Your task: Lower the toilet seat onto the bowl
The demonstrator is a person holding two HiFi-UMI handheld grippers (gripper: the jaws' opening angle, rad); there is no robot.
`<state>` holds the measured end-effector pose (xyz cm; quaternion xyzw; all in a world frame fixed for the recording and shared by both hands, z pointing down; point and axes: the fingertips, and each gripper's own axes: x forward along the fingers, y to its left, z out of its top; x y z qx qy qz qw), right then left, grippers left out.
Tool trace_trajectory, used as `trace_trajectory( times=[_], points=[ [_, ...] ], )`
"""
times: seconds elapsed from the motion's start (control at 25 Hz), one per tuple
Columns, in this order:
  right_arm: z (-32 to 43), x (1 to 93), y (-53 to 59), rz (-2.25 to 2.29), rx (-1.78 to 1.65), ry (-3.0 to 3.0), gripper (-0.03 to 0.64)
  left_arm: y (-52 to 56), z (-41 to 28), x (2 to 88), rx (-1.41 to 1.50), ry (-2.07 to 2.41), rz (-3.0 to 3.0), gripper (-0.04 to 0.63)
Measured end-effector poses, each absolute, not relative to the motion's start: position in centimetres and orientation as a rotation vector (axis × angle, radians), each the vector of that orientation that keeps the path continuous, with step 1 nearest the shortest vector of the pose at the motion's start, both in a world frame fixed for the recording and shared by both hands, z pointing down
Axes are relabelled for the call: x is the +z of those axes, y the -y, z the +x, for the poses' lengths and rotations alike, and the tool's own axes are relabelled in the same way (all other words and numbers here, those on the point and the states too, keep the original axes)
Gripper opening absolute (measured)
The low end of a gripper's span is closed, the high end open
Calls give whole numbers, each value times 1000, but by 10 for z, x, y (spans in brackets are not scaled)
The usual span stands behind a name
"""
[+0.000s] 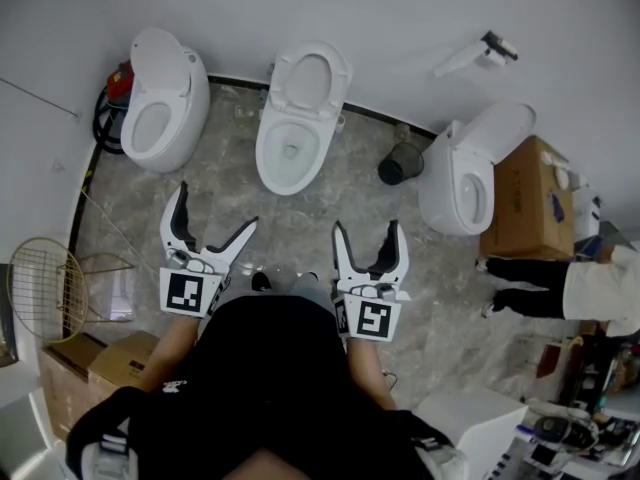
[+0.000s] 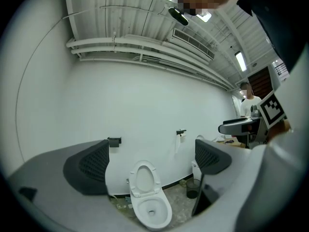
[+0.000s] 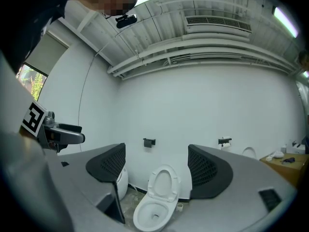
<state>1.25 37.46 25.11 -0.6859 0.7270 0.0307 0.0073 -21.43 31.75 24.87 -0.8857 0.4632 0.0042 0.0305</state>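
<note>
Middle toilet: seat (image 1: 308, 81) raised, leaning back against white wall, above open bowl (image 1: 290, 153). Bowl's long axis runs from wall toward person, narrow front end nearest grippers.

Left gripper (image 1: 216, 205) and right gripper (image 1: 366, 226): jaws spread wide, nothing between them, both well short of bowl, bare stone floor (image 1: 300, 230) between.

Second toilet (image 1: 160, 103) at left. Third toilet (image 1: 465, 173) at right, black bin (image 1: 400, 164) just beside it. Cardboard box (image 1: 530, 203) far right. Wire basket (image 1: 45, 288) far left.

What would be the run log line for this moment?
toilet seat: up, untouched | left tool: open, empty | right tool: open, empty
</note>
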Motion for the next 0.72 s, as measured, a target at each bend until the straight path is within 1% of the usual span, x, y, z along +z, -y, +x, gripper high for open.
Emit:
trace_trajectory(
  times=[0.4, 0.72],
  points=[
    [5, 253, -343, -2126, 99, -2262, 402, -287, -227, 260, 8, -1454, -2747, 537],
    [24, 265, -279, -2107, 75, -2293, 402, -234, -203, 268, -15, -1471, -2750, 537]
  ],
)
